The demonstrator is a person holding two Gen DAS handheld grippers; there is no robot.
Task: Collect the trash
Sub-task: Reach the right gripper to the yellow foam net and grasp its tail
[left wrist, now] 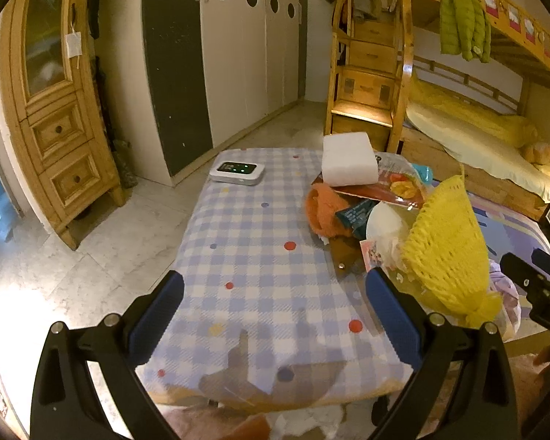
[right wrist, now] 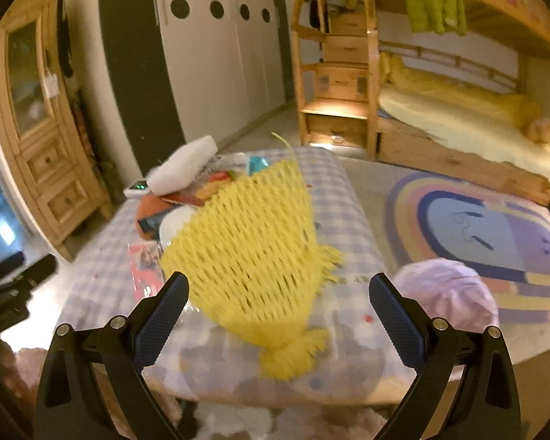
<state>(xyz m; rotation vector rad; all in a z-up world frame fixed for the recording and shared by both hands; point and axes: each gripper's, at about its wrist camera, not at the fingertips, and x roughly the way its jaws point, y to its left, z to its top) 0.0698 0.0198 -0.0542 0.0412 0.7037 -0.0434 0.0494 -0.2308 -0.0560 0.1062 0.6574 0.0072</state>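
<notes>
Both grippers hang spread wide over a checked table, the trash piled beyond and to the right of the left jaws.

The left gripper (left wrist: 275,315) frames only bare checked cloth (left wrist: 253,227) between its fingers; ahead and left of them sits a white device (left wrist: 237,173) with green lights, ahead and right a white foam block (left wrist: 348,161) on wrappers (left wrist: 392,187), an orange fuzzy piece (left wrist: 324,212) and a white disc (left wrist: 383,220). Just past its right finger hangs the yellow foam net (left wrist: 447,245), and beyond that the right gripper's black body shows the letters "DAS". The right gripper (right wrist: 278,311), its jaws equally wide and gripping nothing, has the same net (right wrist: 253,256) between and ahead of its fingers, blurred; only this view shows a lilac bag (right wrist: 447,289) by its right finger and the rainbow rug (right wrist: 495,227) beyond.
</notes>
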